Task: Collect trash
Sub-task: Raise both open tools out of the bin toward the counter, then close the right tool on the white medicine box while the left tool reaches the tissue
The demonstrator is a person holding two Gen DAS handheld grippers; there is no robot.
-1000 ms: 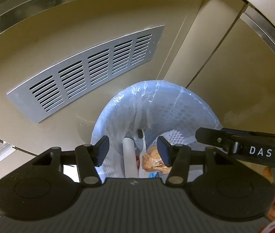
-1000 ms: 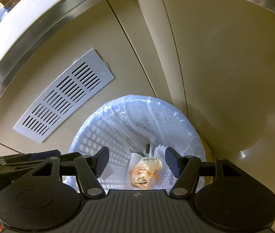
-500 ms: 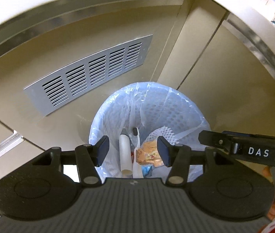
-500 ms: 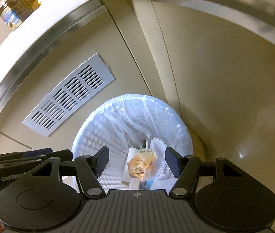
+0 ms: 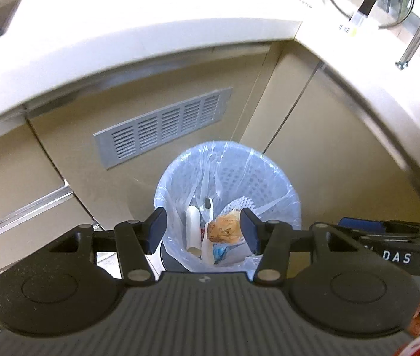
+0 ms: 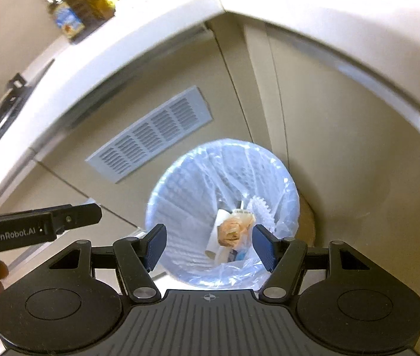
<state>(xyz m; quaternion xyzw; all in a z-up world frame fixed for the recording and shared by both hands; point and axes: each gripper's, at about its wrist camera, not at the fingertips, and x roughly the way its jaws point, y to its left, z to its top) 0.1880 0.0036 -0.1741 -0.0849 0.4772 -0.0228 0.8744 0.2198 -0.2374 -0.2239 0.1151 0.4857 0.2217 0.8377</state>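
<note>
Both grippers have climbed away from the bin since a second ago, and the white countertop (image 5: 138, 38) now swings into view above the beige cabinet fronts (image 5: 328, 154). Left gripper (image 5: 203, 231) hangs with jaws parted, nothing between them; right gripper (image 6: 210, 243) likewise, spread and empty. Below sits the waste basket (image 5: 281, 178), lined with a clear bag, on the floor in the cabinet corner, just beside a grey vent grille (image 5: 165, 124). The trash, a crumpled tan wrapper (image 5: 224, 230), lies inside with a white tube (image 5: 193, 228).
</note>
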